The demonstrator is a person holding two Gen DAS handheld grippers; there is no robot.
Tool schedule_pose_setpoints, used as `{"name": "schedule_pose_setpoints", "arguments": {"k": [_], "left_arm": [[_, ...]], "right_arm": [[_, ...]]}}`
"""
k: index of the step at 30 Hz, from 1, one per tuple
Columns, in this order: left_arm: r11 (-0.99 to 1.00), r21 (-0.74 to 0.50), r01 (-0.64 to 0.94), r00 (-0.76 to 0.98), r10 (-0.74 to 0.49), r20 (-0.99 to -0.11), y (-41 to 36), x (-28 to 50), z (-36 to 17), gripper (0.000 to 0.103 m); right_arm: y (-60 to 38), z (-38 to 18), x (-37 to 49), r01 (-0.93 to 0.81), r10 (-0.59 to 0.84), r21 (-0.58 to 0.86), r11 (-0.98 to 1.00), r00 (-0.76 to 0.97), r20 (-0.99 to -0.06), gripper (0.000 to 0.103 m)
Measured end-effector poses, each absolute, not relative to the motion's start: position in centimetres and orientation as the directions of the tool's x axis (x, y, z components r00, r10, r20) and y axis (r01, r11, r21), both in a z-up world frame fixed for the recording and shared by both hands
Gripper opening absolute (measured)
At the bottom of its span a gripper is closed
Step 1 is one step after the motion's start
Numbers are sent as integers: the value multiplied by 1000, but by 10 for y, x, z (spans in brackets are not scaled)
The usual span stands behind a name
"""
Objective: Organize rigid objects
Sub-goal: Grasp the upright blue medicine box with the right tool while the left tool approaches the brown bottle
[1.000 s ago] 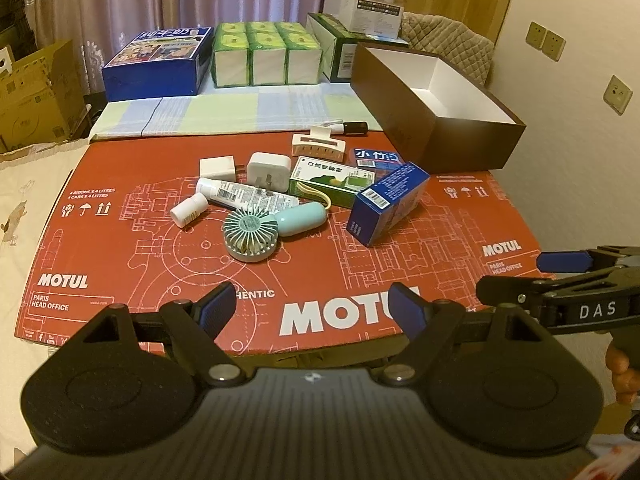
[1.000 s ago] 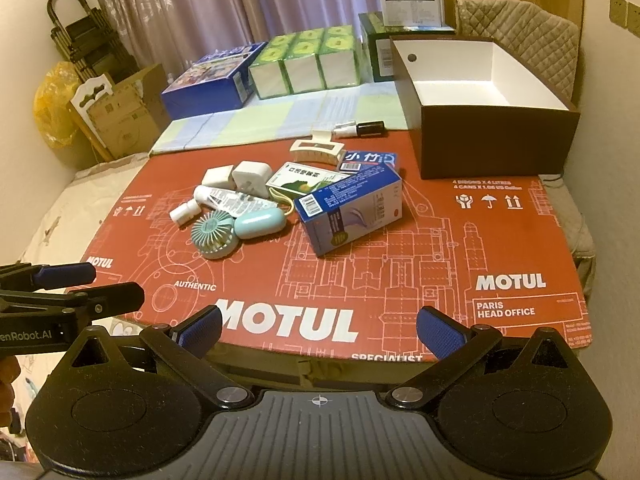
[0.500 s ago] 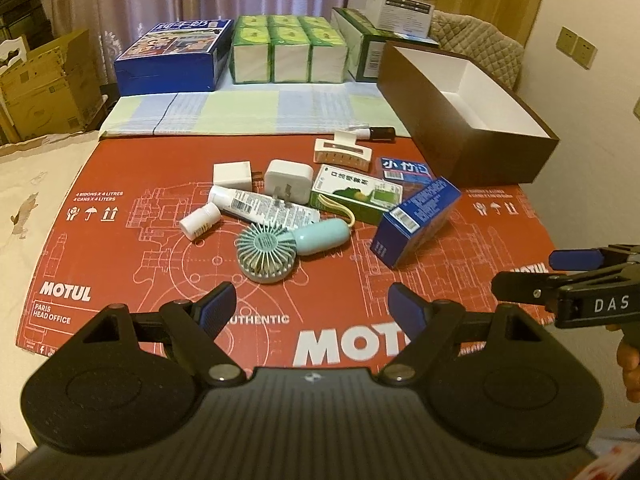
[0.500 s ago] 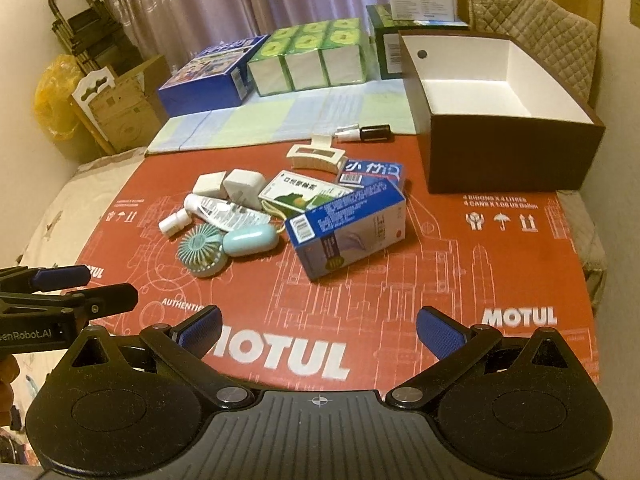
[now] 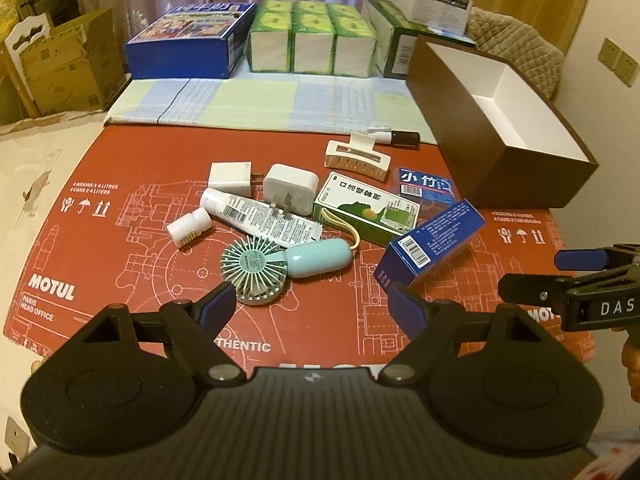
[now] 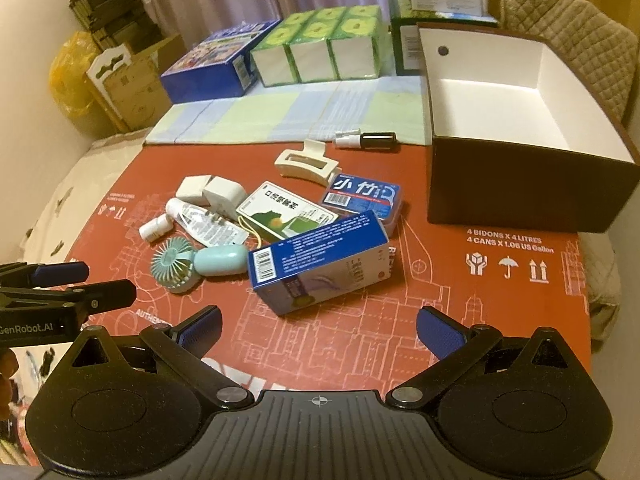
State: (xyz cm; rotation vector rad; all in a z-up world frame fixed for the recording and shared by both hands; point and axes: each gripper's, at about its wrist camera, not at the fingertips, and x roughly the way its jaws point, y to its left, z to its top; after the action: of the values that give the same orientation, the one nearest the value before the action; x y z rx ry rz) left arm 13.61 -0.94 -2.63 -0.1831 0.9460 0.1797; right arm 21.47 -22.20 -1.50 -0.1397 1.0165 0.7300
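Observation:
A heap of small items lies on the red cardboard sheet [image 5: 132,184]: a blue carton [image 6: 320,260] nearest my right gripper, a green-and-white carton [image 5: 366,210], a teal hand fan [image 5: 256,266], a white tube [image 5: 260,218], a small white bottle [image 5: 189,227], two white chargers [image 5: 290,188], a cream hair clip [image 5: 356,156], a flat blue pack [image 6: 362,196] and a dark marker [image 6: 366,140]. An empty brown box [image 6: 532,188] with white lining stands at the right. My left gripper [image 5: 312,308] is open just short of the fan. My right gripper [image 6: 318,328] is open just short of the blue carton.
Behind the sheet lie a checked cloth [image 5: 260,100], a large blue box [image 5: 188,42], green tissue packs [image 5: 312,38] and a dark green carton [image 5: 396,46]. Cardboard boxes [image 5: 60,64] stand at the left. A quilted chair back [image 6: 568,44] rises behind the brown box.
Both grippers have moved forward toward the heap, which now appears larger and closer in both views. Both stay open. Nothing on the sheet has shifted.

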Motion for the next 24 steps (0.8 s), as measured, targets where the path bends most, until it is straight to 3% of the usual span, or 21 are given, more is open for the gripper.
{"name": "schedule_pose_setpoints", "arguments": {"k": [10,24], "left_arm": [[957,-50,-285,515,109,-850,-5,154,-44,81],[993,-36,-112,492,24,-870,65,190,-67,81]], "right_arm": [[-217,-33,244,-643,487,235,729,246,-838,101],[-150,-60,237,-562,381,180,808,265,-886,101]]}}
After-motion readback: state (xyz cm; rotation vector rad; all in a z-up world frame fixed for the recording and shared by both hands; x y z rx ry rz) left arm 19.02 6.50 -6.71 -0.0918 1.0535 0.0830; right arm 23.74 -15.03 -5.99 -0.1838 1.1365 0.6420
